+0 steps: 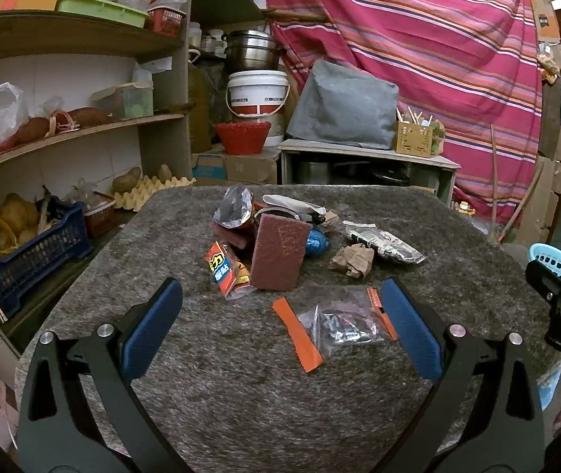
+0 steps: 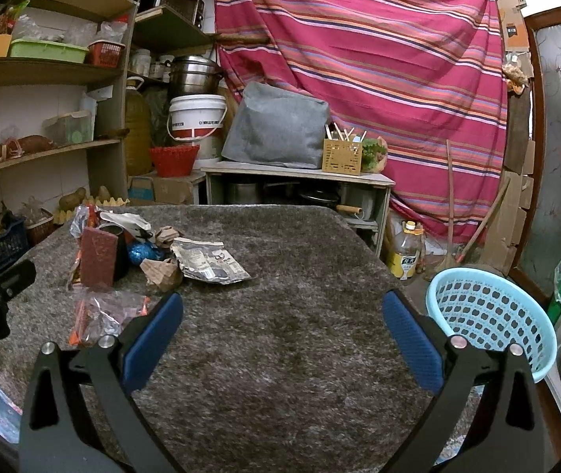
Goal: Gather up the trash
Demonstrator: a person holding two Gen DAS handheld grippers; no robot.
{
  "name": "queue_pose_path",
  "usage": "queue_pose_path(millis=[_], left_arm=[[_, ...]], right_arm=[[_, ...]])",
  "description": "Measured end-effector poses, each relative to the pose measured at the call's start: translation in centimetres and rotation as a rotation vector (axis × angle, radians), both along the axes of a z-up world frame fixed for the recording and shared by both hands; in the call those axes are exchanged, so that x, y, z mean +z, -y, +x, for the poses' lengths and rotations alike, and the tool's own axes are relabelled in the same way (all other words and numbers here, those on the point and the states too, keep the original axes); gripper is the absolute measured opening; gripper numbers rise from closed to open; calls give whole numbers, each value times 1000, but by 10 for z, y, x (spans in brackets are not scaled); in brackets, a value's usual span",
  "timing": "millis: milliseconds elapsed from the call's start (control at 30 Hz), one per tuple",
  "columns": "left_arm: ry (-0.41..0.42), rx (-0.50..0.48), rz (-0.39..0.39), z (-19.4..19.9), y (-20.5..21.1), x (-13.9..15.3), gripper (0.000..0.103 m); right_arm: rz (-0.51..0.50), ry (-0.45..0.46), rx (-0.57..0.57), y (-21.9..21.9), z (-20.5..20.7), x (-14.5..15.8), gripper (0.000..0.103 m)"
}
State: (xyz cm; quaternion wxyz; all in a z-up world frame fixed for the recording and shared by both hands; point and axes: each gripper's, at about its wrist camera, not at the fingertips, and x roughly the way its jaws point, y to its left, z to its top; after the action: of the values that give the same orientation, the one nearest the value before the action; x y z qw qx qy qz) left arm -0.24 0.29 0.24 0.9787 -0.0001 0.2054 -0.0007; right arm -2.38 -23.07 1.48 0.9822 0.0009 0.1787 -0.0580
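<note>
The left hand-held gripper (image 1: 280,307) is being held wide open over the grey counter (image 1: 221,394), nothing being gripped between its blue pads (image 1: 154,327). A clear bag (image 1: 339,325) with orange strips is being framed between those pads, in the lower middle of the left view, just beside the right pad; whether it is being touched cannot be told. Behind it, at the frame's centre, the rest of the trash is being shown in a loose heap: a brown scouring pad (image 1: 280,252) standing tilted, an orange wrapper (image 1: 227,272) at its left, a foil packet (image 1: 233,207) behind, a blue shiny ball (image 1: 317,242), crumpled brown paper (image 1: 353,261) and a printed pouch (image 1: 383,242) to the right.

The right hand-held gripper (image 2: 282,311) is likewise being held wide open and empty over bare counter (image 2: 280,354). In its view the heap is being seen at middle left, with the pouch (image 2: 209,262) nearest centre. A light-blue basket (image 2: 489,315) is being shown at the lower right, at the counter's edge.
</note>
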Motion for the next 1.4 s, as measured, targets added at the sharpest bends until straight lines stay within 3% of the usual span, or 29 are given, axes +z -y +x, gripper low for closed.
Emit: queue_pose_path(millis=[1400], left_arm=[[5,4,0,-1,0,2,98]], right_arm=[[0,-5,2,-2,2,-3,99]])
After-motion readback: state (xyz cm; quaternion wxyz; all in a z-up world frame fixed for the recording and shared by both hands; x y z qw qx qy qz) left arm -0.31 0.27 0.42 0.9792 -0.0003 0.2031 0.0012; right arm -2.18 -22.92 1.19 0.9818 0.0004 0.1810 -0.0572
